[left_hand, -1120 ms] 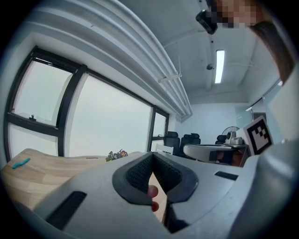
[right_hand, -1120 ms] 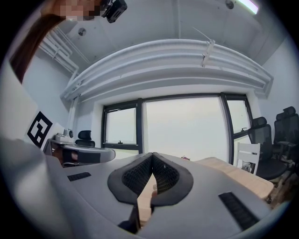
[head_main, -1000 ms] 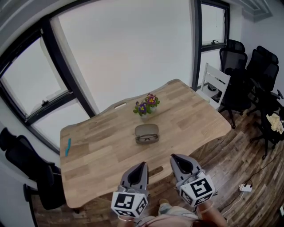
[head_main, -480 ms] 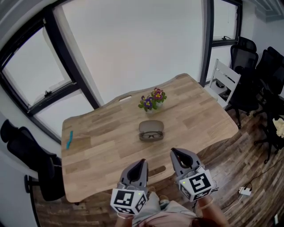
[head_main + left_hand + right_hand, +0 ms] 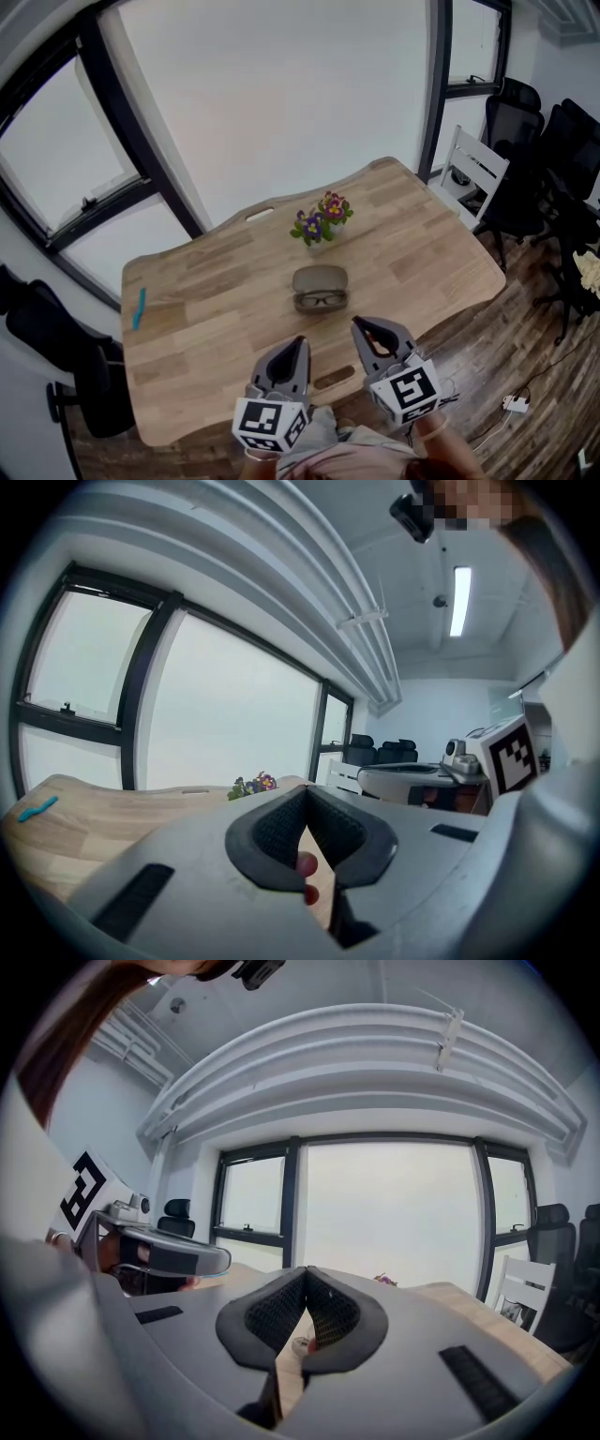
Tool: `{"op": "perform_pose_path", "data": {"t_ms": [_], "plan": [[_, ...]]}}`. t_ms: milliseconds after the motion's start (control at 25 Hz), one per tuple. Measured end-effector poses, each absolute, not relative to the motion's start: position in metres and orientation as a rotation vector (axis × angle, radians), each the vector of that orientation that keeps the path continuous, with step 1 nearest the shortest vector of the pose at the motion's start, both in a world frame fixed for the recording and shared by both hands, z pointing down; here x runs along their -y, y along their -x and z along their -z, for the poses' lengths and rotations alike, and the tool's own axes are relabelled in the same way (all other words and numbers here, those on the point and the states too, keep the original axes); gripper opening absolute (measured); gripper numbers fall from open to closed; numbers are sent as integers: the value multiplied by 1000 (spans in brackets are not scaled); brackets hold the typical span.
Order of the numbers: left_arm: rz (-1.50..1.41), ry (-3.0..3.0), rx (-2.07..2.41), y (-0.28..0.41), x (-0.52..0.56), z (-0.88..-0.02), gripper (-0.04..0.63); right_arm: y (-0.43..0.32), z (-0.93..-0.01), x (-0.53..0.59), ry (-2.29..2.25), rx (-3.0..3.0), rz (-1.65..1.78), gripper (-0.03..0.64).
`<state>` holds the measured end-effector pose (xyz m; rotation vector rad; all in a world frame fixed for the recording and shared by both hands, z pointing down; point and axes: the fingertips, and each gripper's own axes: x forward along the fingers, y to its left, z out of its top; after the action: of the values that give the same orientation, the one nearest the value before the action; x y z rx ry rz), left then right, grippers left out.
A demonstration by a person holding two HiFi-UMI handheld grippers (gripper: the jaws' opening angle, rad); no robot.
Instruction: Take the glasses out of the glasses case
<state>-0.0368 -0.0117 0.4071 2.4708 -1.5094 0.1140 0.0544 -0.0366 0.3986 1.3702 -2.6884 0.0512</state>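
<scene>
Item 1: olive-grey oval hard-shell glasses case (image 5: 319,277). It is lying open near the middle of the light oak table (image 5: 216,309) with the wavy edge, lid toward the window side.

Item 2: dark-framed glasses (image 5: 322,300). They are sitting in the near half of the glasses case, with neither gripper touching them.

Item 3: left gripper (image 5: 301,342). It is hovering over the table's near edge, well apart from the case, nose pointing toward it and marker cube nearest the person. Its view is looking roughly level across the tabletop. The jaws are pressing together tip to tip, with nothing between them.

Item 4: right gripper (image 5: 358,322). It is hovering just beside the left one, slightly farther forward and angled the same way. The jaws are likewise meeting at the tips, empty.

Item 5: small pot of purple and yellow flowers (image 5: 322,221). It is standing just beyond the case.

Item 6: turquoise stick (image 5: 139,308). It is lying near the table's left edge, well apart from everything else.

Item 7: black office chairs (image 5: 525,122) and one white chair (image 5: 478,167). They are standing off the table's right end.
</scene>
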Motion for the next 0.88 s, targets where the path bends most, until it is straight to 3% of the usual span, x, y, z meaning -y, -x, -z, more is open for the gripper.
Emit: {"op": "perform_pose_path", "data": {"t_ms": [880], "plan": [[-191,-2527,1277,66,110,-452,-3,-14,-466,121,-1360,2474,-176,2]]}}
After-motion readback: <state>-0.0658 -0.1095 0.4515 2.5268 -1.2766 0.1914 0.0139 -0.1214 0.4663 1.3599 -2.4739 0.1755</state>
